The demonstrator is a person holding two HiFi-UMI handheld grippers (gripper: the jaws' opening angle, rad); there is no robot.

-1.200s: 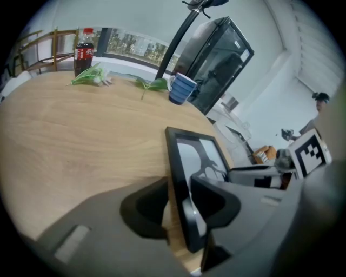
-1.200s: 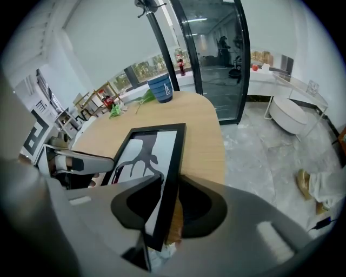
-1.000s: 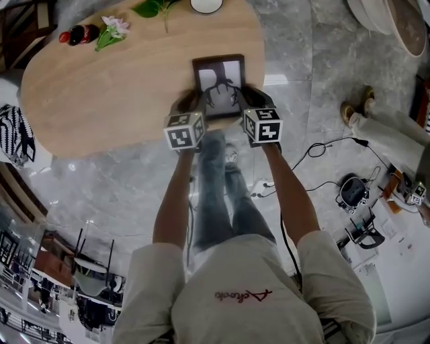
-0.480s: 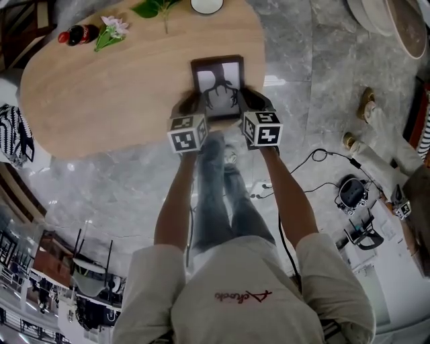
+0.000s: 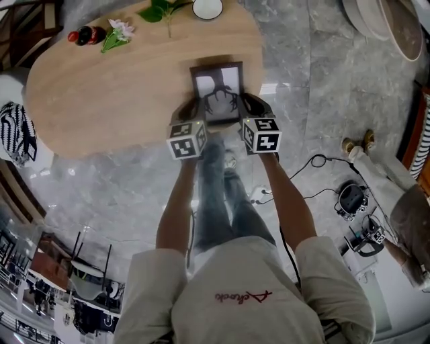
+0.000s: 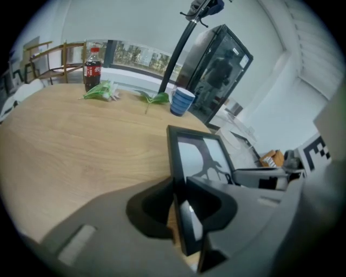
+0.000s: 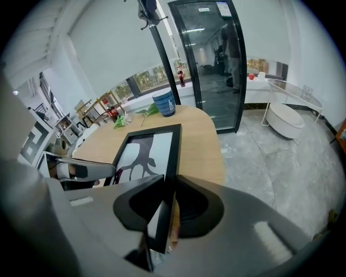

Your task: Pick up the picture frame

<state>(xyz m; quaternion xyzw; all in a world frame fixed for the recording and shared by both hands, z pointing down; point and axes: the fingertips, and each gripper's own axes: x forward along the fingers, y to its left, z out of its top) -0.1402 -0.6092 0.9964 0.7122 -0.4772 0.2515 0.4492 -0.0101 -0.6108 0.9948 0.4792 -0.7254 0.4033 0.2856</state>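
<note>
1. Shows the picture frame point(image 5: 216, 86), black-railed, with a dark branching figure on white, at the near edge of the oval wooden desk point(image 5: 121, 74), spanned between two hand-held grippers.
2. Marks the left gripper point(image 5: 196, 107), with fingers point(image 6: 154, 208) clenched on the frame's left rail close to its near corner. Records a closing just made from a wider setting, the rail standing between the fingers throughout.
3. Marks the right gripper point(image 5: 245, 106), with fingers point(image 7: 194, 205) clenched likewise on the right rail, also just closed in from a wider setting onto the rail between them.
4. Contrasts with a second ago: then, fingers set loosely on either side of a frame lying flat. Now, both rails pinched edge-on, with a strip of wood visible past the near end in both gripper views. Suggests a near end tipped up off the desk. Leaves undecided whether the far edge rests on the wood or hangs free.
5. Reads, as a judgement, as a grasp completed and a lift just begun. Calls next for an even rise of both hands, lest the thin rails twist or slip between the fingers.
6. Locates a cola bottle point(image 5: 85, 34), cut flowers point(image 5: 117, 32), a leafy sprig point(image 5: 158, 8) and a cup point(image 5: 206, 7) at the far side of the desk, well apart from the frame and clear of the lift.
</note>
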